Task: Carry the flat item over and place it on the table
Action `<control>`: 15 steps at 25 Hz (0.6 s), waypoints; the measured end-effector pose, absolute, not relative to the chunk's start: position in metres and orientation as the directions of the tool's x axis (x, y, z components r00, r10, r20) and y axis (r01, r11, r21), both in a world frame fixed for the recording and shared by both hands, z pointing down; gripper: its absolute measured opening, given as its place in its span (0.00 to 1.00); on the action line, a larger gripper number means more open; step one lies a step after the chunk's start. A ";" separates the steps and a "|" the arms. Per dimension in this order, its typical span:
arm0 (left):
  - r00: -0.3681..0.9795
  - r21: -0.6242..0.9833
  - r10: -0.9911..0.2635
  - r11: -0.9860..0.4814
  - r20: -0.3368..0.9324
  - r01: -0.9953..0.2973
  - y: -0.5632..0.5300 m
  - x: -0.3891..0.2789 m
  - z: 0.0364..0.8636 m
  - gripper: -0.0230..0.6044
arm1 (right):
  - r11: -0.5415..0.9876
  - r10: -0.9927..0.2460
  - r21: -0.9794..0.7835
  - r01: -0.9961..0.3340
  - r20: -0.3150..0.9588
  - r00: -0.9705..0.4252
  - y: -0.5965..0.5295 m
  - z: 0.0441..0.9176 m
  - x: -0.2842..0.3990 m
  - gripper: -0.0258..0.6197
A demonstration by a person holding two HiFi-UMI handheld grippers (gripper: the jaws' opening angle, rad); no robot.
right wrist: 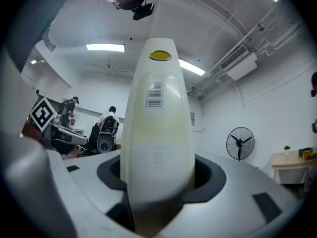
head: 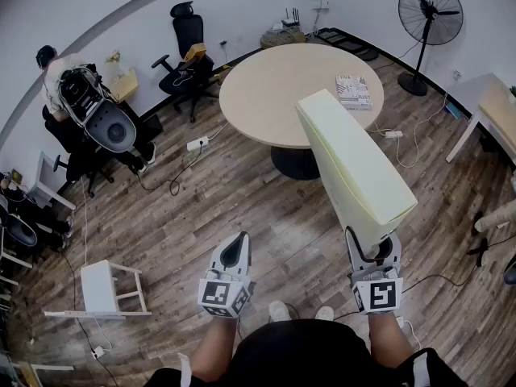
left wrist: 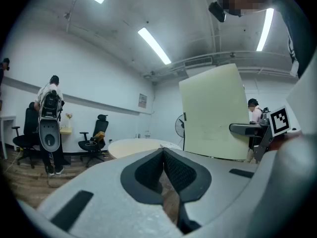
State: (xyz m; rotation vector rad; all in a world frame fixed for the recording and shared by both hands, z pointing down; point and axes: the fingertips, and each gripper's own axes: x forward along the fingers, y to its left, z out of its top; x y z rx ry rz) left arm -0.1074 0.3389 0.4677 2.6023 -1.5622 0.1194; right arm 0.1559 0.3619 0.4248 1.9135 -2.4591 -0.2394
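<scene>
A thick, pale yellow-green flat pad stands on edge in the air, held at its near end by my right gripper, whose jaws are shut on it. In the right gripper view the pad fills the gap between the jaws, with a barcode label and a yellow sticker on its edge. My left gripper hangs beside it, shut and holding nothing; its pads meet. The round beige table lies ahead, beyond the pad, over the wooden floor.
A magazine lies on the table's right side. A standing fan is at the back right, black office chairs and a person at the back left. A white stool lies on the floor at left. Cables cross the floor.
</scene>
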 end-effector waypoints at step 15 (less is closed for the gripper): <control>0.500 0.059 -0.858 -0.496 0.118 -0.866 0.327 -0.151 0.469 0.04 | 0.203 -0.973 0.104 -0.974 -0.092 -0.213 0.349 0.421 0.117 0.47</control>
